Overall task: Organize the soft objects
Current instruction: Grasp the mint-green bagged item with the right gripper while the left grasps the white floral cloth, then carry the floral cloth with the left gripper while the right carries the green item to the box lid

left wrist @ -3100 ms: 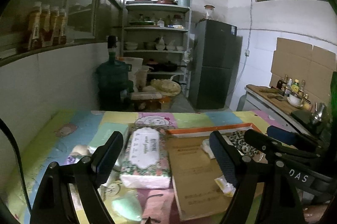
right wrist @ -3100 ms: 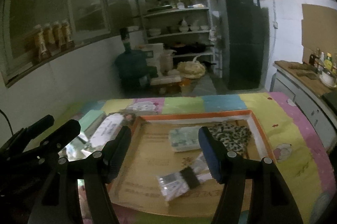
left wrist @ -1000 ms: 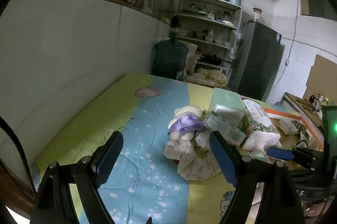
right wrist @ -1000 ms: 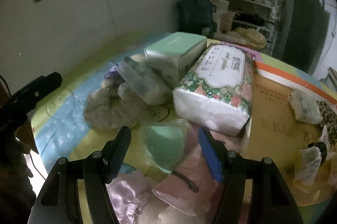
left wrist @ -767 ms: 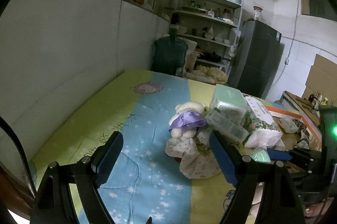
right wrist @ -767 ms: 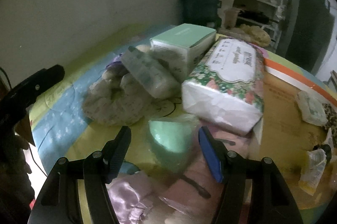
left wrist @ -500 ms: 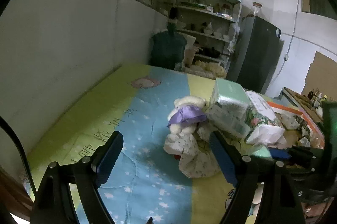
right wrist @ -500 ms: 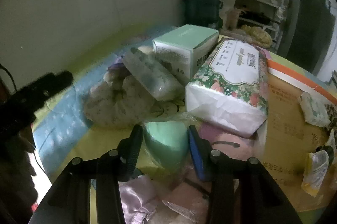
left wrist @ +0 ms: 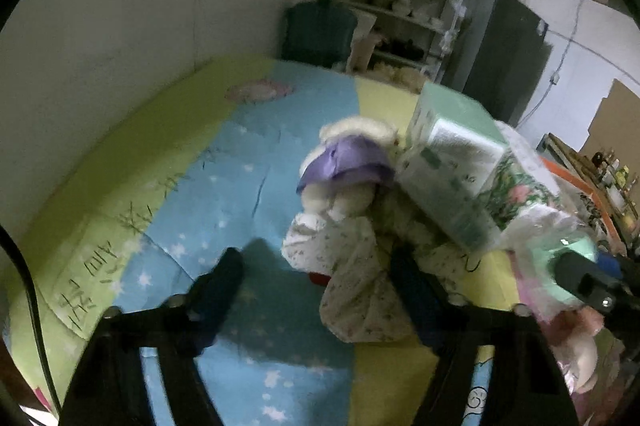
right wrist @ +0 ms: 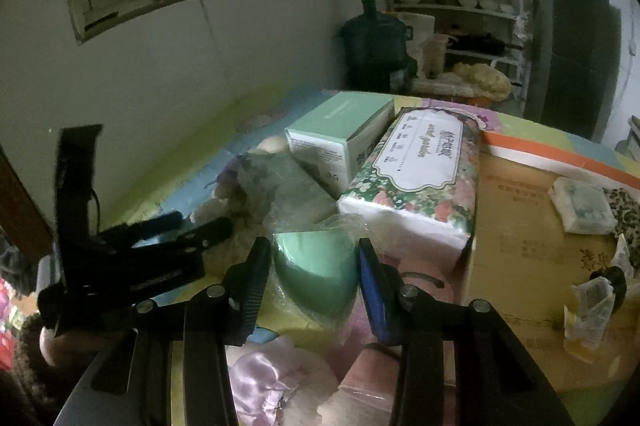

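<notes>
My right gripper (right wrist: 316,262) is shut on a green sponge in clear wrap (right wrist: 316,276), lifted just above the colourful mat; it also shows in the left wrist view (left wrist: 568,254). My left gripper (left wrist: 316,278) is open and empty, low over the mat (left wrist: 248,186), its right finger next to a floral cloth (left wrist: 360,290). A plush toy with a purple cap (left wrist: 344,166) lies beyond it. A mint box (right wrist: 340,138) and a floral tissue pack (right wrist: 420,178) lie against the pile. Pink satin cloth (right wrist: 264,378) lies below the right gripper.
A shallow cardboard tray (right wrist: 528,226) at right holds a tissue packet (right wrist: 580,206) and leopard cloth (right wrist: 628,210). A white wall (left wrist: 120,26) borders the mat at left. A water jug (right wrist: 376,46), shelves and a dark fridge (right wrist: 572,54) stand behind.
My right gripper closed on the wrapped green sponge and lifted it slightly. My left gripper moved forward and lower toward the floral cloth and plush toy.
</notes>
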A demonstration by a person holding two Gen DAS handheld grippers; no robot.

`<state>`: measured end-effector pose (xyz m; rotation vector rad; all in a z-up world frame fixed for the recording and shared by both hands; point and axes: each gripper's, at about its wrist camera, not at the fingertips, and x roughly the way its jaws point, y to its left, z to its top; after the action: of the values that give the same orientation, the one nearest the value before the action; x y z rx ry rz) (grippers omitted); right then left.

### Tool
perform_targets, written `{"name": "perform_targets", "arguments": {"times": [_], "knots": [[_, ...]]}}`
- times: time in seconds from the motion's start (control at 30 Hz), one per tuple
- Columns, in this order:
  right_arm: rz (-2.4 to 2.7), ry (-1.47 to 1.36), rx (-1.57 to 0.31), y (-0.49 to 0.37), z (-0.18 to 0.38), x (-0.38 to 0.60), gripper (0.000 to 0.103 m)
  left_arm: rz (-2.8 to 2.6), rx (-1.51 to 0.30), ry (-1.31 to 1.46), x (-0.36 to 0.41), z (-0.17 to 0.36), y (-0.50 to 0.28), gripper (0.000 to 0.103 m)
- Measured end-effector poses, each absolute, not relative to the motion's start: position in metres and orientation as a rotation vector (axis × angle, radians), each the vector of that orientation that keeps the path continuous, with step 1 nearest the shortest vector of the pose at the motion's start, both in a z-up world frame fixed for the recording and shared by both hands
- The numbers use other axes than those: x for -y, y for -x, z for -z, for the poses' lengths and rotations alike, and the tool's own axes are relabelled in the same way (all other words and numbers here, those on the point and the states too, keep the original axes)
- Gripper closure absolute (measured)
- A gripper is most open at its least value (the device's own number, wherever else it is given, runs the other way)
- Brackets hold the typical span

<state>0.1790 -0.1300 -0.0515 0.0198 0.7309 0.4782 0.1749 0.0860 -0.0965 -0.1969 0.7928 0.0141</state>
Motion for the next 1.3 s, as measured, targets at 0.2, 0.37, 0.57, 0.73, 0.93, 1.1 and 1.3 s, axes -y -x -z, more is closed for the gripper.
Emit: {"name": "perform_targets", "arguments": {"times": [0.2, 0.37, 0.57, 0.73, 0.93, 1.1, 1.3], "knots": [[-0.49, -0.028, -0.732, -0.179, 0.052, 0.132, 0.058, 0.043, -0.778, 0.231, -0.085, 0.098, -0.173, 0.072], [-0.49, -0.029, -0.729, -0.181, 0.053, 0.132, 0.058, 0.063, -0.76, 0.238, -0.084, 0.097, -0.165, 0.088], [-0.491, -0.034, -0.716, -0.179, 0.05, 0.128, 0.058, 0.057, -0.726, 0.215, -0.083, 0.084, -0.153, 0.09], [-0.5, -0.036, -0.694, -0.17, 0.043, 0.127, 0.058, 0.037, -0.663, 0.201, -0.087, 0.066, -0.135, 0.09], [-0.515, -0.034, -0.664, -0.159, 0.034, 0.124, 0.058, 0.014, -0.586, 0.201, -0.095, 0.041, -0.114, 0.09], [-0.526, -0.028, -0.633, -0.148, 0.023, 0.12, 0.058, -0.002, -0.53, 0.182, -0.098, 0.021, -0.101, 0.09], [-0.527, -0.025, -0.594, -0.138, 0.009, 0.122, 0.058, 0.013, -0.484, 0.157, -0.091, 0.003, -0.091, 0.09]]}}
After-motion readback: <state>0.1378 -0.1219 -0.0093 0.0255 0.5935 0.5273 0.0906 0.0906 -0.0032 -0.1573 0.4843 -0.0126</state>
